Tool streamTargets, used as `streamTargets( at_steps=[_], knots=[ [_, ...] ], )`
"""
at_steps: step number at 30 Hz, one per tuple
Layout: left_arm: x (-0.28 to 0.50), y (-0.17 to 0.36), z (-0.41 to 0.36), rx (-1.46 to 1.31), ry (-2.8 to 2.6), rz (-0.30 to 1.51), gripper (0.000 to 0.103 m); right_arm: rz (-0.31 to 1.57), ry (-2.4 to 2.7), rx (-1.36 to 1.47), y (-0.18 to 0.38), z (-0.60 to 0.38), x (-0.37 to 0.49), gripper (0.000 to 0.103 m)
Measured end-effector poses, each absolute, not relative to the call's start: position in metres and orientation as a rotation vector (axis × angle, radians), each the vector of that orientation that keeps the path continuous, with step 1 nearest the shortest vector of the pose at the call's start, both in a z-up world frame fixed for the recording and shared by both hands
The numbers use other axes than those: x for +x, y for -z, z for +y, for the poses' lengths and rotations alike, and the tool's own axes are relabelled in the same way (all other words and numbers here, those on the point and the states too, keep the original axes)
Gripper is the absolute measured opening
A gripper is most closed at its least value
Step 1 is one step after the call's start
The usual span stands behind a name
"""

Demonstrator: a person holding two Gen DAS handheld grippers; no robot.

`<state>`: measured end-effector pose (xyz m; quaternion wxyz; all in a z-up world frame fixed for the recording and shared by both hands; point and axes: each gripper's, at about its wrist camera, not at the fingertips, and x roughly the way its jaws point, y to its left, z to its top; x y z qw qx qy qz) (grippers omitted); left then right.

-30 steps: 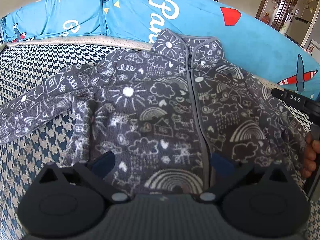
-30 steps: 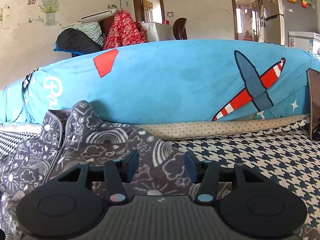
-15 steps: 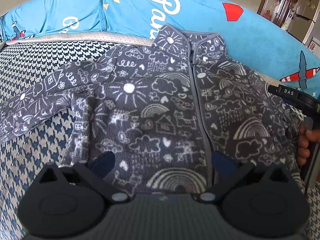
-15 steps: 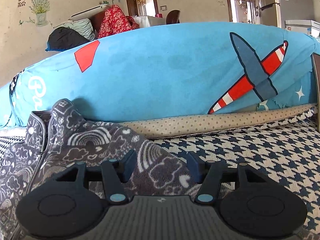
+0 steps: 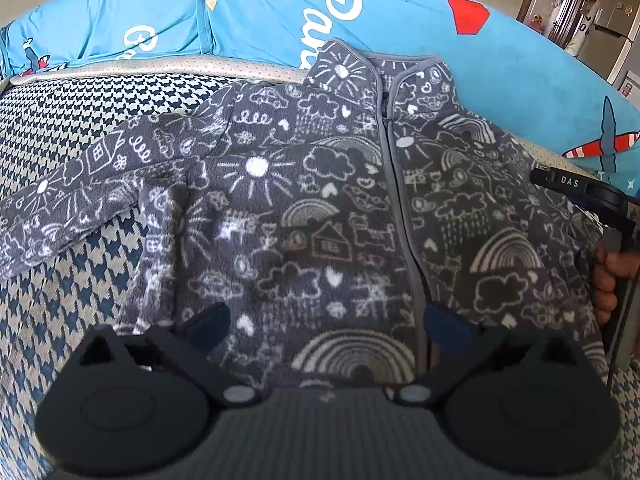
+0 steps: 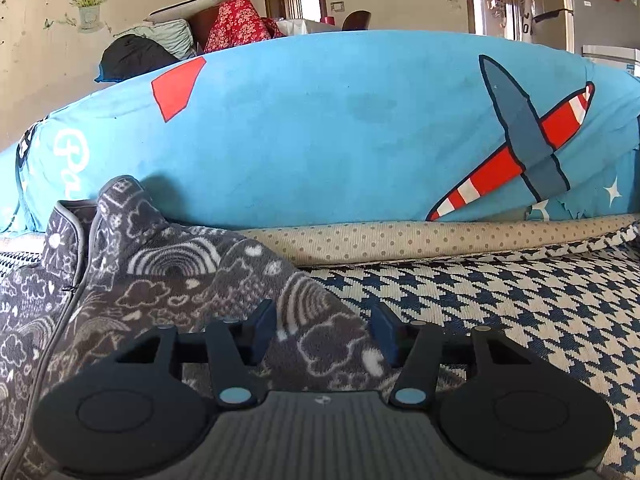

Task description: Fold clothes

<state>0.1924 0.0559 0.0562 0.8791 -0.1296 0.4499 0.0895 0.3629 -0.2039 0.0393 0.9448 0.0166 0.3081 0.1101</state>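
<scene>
1. Between the left gripper (image 5: 326,326) fingers lies the hem of the fleece jacket (image 5: 320,208), spread front-up on the sofa seat (image 5: 60,120); jaws wide apart, pads not pressing the cloth.
2. Right gripper (image 6: 324,332) sits at the jacket's right edge, a hump of fleece (image 6: 320,340) between its jaws; jaws about half apart and closing, pads not seen pressing yet.
3. Jacket: dark grey fuzzy fleece, white doodle print of suns, clouds, rainbows, houses; grey-trimmed zipper (image 5: 404,220) closed down the middle, collar up against the backrest.
4. One sleeve (image 5: 80,196) stretches out flat to the left in the left wrist view.
5. Seat cover: navy-and-cream houndstooth weave, dotted beige piping (image 6: 400,240) at the back.
6. Backrest: bright blue cushion cover (image 6: 340,128) with plane print.
7. Behind: cream wall, doorways, piled clothes (image 6: 180,40).
</scene>
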Motion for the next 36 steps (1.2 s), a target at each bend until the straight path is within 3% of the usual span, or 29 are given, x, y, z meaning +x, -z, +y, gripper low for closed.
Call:
streamTargets(
  at_steps=[12,16,18,21,36],
  knots=[
    [0.196,-0.053,0.053,-0.270,-0.180,0.947,0.103,0.644,-0.273,0.061,-0.039,-0.212,0.374,0.055],
    [0.198,-0.051,0.051,-0.261,-0.183,0.955,0.103,0.634,-0.276,-0.014,-0.036,-0.201,0.373,0.035],
    [0.199,-0.050,0.050,-0.259,-0.184,0.958,0.103,0.632,-0.293,-0.023,-0.036,-0.198,0.373,0.017],
    [0.201,-0.048,0.047,-0.256,-0.183,0.964,0.103,0.626,-0.297,-0.034,-0.035,-0.196,0.372,0.008],
    [0.205,-0.041,0.045,-0.232,-0.160,0.980,0.103,0.583,-0.133,-0.010,-0.035,-0.201,0.376,0.001]
  ],
)
